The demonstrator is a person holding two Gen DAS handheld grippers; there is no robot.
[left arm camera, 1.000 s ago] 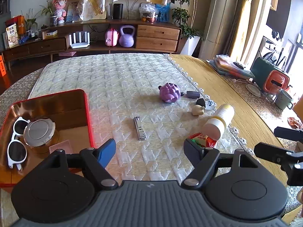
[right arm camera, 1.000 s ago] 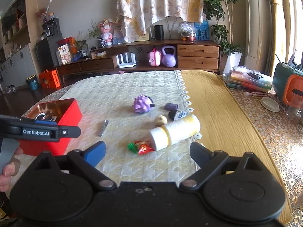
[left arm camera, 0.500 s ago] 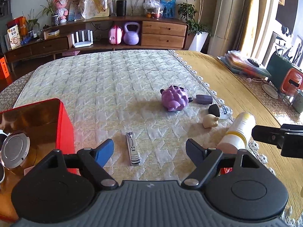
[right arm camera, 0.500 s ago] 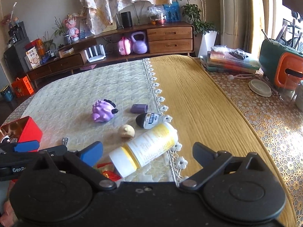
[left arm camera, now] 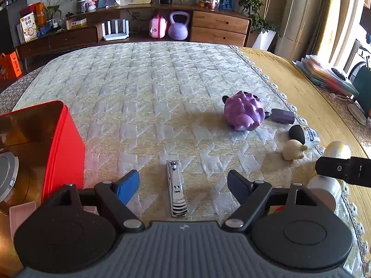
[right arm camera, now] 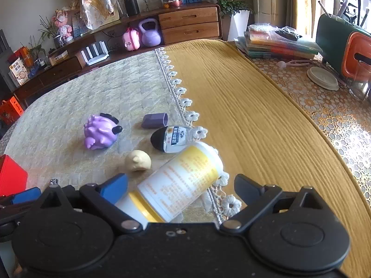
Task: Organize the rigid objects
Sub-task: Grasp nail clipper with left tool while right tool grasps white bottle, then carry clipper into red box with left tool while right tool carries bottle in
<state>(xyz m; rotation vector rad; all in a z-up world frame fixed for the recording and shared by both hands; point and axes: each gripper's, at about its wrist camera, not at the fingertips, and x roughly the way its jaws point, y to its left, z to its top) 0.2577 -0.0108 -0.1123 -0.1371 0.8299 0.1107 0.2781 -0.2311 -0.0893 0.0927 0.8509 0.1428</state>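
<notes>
A silver nail clipper lies on the quilted cloth between the fingers of my left gripper, which is open and not touching it. To its left stands a red box with a round silver tin inside. A white-and-yellow bottle lies on its side between the fingers of my right gripper; the jaws are closing but the pads stand clear of it. Beyond lie a purple spiky toy, a cream figurine, a small black-capped bottle and a purple block.
A yellow cloth covers the right half of the table past the lace edge. Stacked folders, a white lid and a green-and-orange container sit at the far right. A wooden sideboard stands behind the table.
Both grippers moved forward and lower. The nail clipper now lies between the left fingers and the bottle between the right ones. The red box slid to the left edge of the left wrist view.
</notes>
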